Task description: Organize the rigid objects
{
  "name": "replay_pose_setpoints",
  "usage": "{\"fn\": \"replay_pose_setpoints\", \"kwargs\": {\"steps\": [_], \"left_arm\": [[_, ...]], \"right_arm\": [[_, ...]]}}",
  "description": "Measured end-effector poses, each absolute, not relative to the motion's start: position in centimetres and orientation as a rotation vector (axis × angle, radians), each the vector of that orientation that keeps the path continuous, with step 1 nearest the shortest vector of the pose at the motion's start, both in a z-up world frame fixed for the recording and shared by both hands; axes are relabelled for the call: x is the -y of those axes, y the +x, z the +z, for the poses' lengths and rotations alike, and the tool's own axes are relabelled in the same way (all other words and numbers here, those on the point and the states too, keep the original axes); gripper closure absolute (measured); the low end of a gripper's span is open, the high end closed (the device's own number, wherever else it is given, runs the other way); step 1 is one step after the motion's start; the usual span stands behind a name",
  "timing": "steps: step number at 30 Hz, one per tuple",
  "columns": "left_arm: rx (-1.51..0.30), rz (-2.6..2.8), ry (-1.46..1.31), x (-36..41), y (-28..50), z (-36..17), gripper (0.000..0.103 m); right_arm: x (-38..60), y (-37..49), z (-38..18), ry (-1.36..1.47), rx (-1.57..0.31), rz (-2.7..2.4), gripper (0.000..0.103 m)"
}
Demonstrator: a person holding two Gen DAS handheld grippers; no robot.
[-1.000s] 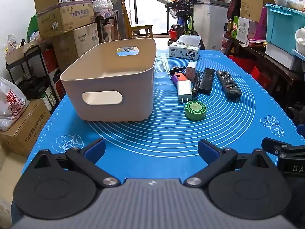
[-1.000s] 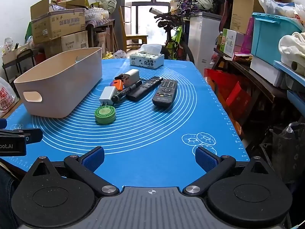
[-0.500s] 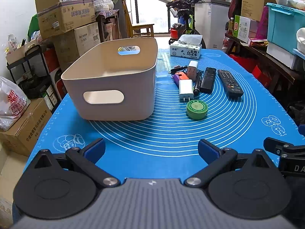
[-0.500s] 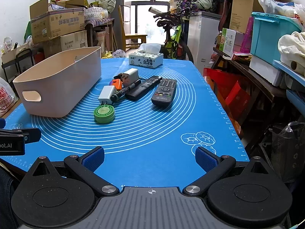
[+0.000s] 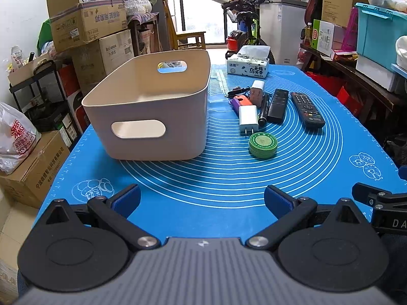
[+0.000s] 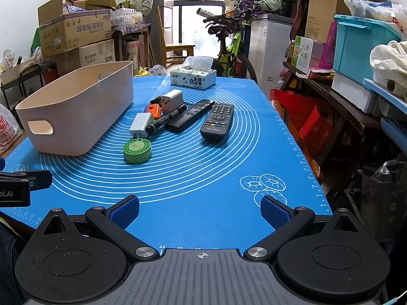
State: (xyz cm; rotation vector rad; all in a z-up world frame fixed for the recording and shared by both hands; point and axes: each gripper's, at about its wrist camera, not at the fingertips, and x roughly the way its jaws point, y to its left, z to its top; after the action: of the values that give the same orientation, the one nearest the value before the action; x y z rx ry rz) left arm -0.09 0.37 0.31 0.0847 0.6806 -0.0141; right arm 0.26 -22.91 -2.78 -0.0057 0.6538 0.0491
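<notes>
A beige bin point(image 5: 152, 106) point(image 6: 76, 117) stands on the left of the blue mat point(image 5: 229, 178) point(image 6: 190, 178). Right of it lie a green round tin point(image 5: 262, 145) point(image 6: 137, 150), a white charger point(image 5: 247, 116) point(image 6: 140, 125), a black marker point(image 5: 263, 111) point(image 6: 162, 121), a slim black remote point(image 5: 278, 105) point(image 6: 189, 118) and a button remote point(image 5: 307, 109) point(image 6: 218, 121). An orange and purple item point(image 5: 240, 101) point(image 6: 154, 109) and a white adapter point(image 5: 257, 90) point(image 6: 173, 97) lie behind. My left gripper point(image 5: 202, 198) and right gripper point(image 6: 199, 207) are both open, empty, near the front edge.
A tissue box point(image 5: 248, 66) point(image 6: 193, 77) sits at the mat's far end. Cardboard boxes point(image 5: 86, 23) stack on the left, a bicycle point(image 6: 229, 50) and white cabinet point(image 6: 269, 48) behind, shelves with a teal crate point(image 6: 361, 43) on the right.
Both views have crept slightly forward toward the objects. Nothing on the mat has moved and both grippers stay open.
</notes>
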Motion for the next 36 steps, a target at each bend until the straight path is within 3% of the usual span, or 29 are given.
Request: {"fn": "replay_pose_setpoints", "kwargs": {"steps": [36], "left_arm": [[-0.686,-0.007,0.094,-0.03,0.1,-0.02,0.001]], "right_arm": [[23.05,0.02,-2.66,-0.006,-0.655,0.048,0.002]]}}
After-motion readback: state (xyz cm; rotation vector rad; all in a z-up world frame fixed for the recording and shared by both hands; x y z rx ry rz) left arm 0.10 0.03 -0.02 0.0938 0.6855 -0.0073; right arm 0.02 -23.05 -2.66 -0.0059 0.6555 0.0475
